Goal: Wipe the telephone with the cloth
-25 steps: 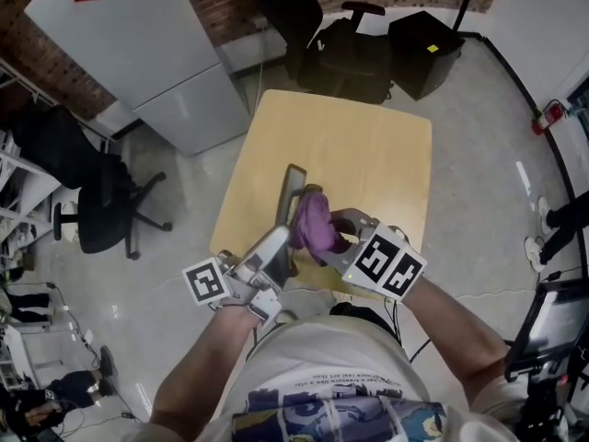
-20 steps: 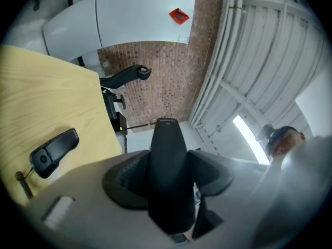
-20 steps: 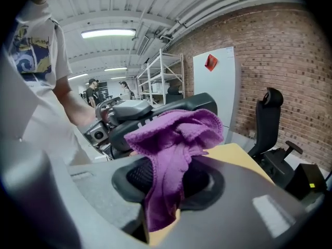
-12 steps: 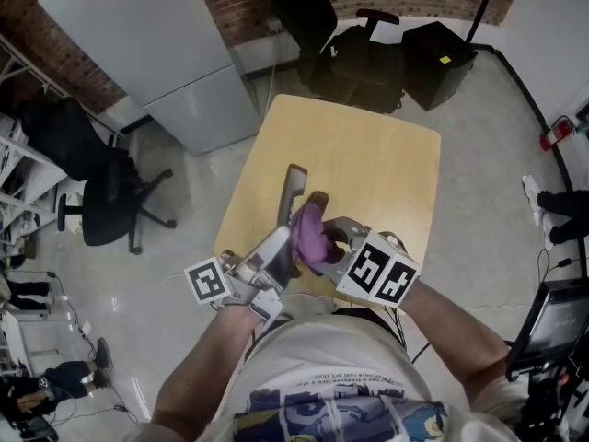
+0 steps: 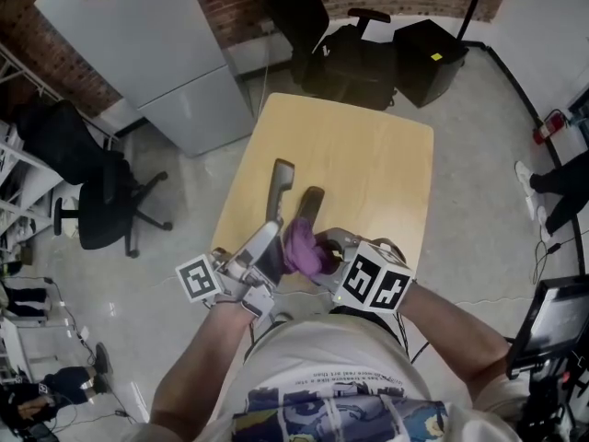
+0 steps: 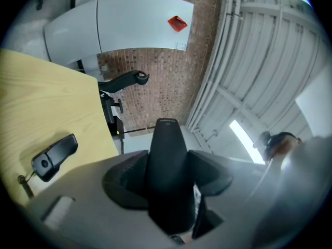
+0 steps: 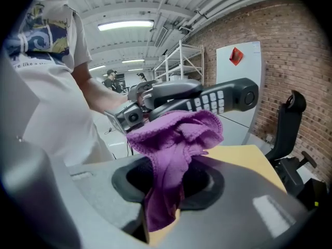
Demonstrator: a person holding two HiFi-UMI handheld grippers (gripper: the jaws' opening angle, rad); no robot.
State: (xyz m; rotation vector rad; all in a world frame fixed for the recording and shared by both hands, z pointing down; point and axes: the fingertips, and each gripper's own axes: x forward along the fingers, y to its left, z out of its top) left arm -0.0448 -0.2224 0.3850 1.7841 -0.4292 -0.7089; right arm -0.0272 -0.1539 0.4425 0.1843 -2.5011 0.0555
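Observation:
My left gripper (image 5: pixel 267 254) is shut on the lower end of a black telephone handset (image 5: pixel 279 185), which sticks up and away over the wooden table (image 5: pixel 373 155). In the left gripper view the handset (image 6: pixel 167 170) fills the gap between the jaws. A crumpled purple cloth (image 5: pixel 300 246) is held by my right gripper (image 5: pixel 319 252) and pressed against the handset just beyond the left jaws. The right gripper view has the cloth (image 7: pixel 176 136) bunched between the jaws and touching the keypad side of the handset (image 7: pixel 220 100). A small black base (image 6: pixel 54 154) lies on the table.
The table is small, and I stand at its near edge. A grey cabinet (image 5: pixel 147 53) stands at the back left, with a black office chair (image 5: pixel 101 201) left of the table. Another black chair and dark bags (image 5: pixel 359 58) sit behind the table.
The cloth and right gripper have slid down the handset toward the left gripper, baring more of the handset's upper end. The left gripper keeps its hold.

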